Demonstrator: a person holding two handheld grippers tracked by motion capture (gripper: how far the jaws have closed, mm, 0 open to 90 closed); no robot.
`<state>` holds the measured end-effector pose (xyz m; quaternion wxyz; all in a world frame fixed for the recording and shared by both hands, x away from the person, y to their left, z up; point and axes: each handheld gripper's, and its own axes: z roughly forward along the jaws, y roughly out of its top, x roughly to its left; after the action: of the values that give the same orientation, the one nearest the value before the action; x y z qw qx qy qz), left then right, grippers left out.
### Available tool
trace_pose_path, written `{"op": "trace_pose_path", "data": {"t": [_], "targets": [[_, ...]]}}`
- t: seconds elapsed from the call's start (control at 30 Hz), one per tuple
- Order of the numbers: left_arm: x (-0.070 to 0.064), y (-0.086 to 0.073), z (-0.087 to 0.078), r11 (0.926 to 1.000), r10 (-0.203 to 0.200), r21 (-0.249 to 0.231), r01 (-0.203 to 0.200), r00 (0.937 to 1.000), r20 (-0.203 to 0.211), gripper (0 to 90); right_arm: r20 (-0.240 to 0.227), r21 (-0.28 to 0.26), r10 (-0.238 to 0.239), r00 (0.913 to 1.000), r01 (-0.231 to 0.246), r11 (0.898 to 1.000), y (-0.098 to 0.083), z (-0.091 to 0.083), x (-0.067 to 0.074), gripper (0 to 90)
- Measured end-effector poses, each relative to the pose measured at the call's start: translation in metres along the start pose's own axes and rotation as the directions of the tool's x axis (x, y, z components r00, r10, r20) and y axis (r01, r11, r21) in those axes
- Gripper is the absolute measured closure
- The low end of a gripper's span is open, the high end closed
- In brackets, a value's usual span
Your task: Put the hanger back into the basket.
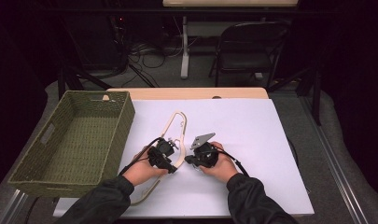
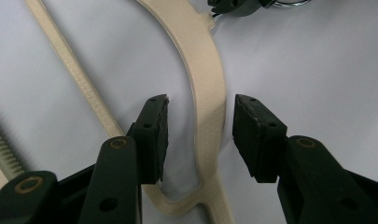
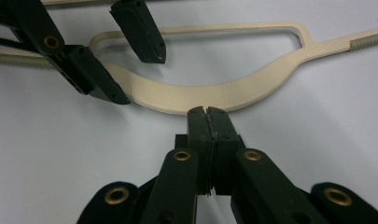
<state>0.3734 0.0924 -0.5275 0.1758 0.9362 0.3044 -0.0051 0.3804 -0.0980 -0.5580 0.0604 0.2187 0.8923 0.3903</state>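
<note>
Two dark-sleeved forearms come in from the bottom of the high view, hands angled inward toward each other over the white surface [image 1: 252, 140]. The left gripper [image 2: 200, 123] has its jaws spread, straddling the curved shoulder of a cream plastic clothes hanger [image 2: 205, 79] without touching it. The right gripper [image 3: 207, 116] points at the hanger's outer edge, jaws pressed together, tips just at that edge; whether they pinch anything I cannot tell. The hanger lies flat mid-surface, beside a green woven basket [image 1: 74, 140] at the left.

Dark sleeves [image 1: 107, 200]; black, brass-riveted tools [image 3: 207, 135].
</note>
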Motion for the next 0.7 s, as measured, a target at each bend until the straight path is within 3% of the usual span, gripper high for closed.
{"op": "trace_pose_path", "data": {"t": [0.7], "targets": [[-0.0055, 0.0016, 0.0029, 0.9989, 0.048, 0.003, -0.048, 0.9982, -0.035, 61.8, 0.01, -0.017, -0.001, 0.9999, 0.001, 1.0, 0.0077, -0.0064, 0.0039, 89.5]]}}
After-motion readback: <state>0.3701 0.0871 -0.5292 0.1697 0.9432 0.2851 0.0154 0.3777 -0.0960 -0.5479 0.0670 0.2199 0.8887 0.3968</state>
